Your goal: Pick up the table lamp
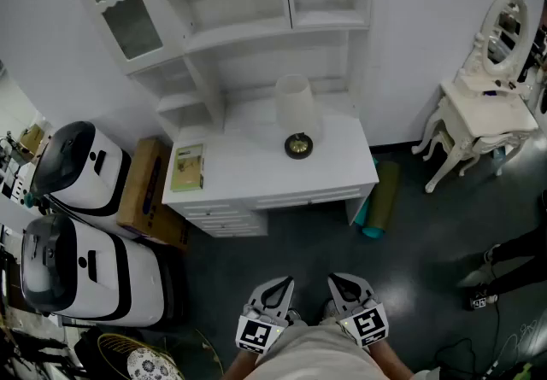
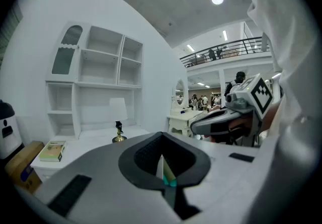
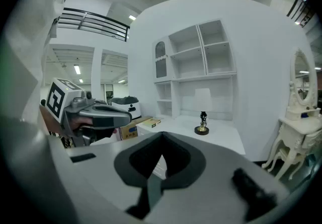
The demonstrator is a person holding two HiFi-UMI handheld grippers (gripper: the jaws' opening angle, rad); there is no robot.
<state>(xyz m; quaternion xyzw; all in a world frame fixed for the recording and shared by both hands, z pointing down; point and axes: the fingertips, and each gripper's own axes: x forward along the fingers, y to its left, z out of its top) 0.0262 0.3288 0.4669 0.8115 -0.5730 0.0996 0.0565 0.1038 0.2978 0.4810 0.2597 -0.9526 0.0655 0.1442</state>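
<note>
The table lamp (image 1: 296, 116), with a white shade and a dark stem on a round brass base, stands upright on the white desk (image 1: 248, 169) beneath its shelf unit. Well short of the desk, at the bottom of the head view, my left gripper (image 1: 277, 286) and right gripper (image 1: 343, 283) are side by side above the dark floor. Both are shut and hold nothing. The left gripper view has the lamp (image 2: 118, 118) far beyond the closed left gripper (image 2: 162, 153). In the right gripper view the lamp (image 3: 202, 112) also stands far ahead of the closed right gripper (image 3: 161, 156).
A green book (image 1: 188, 166) lies on the desk's left end. Left of the desk sit a cardboard box (image 1: 147, 192) and two white machines (image 1: 81, 166). A green roll (image 1: 380, 199) leans at the desk's right corner. A white dressing table (image 1: 483, 118) stands at the right.
</note>
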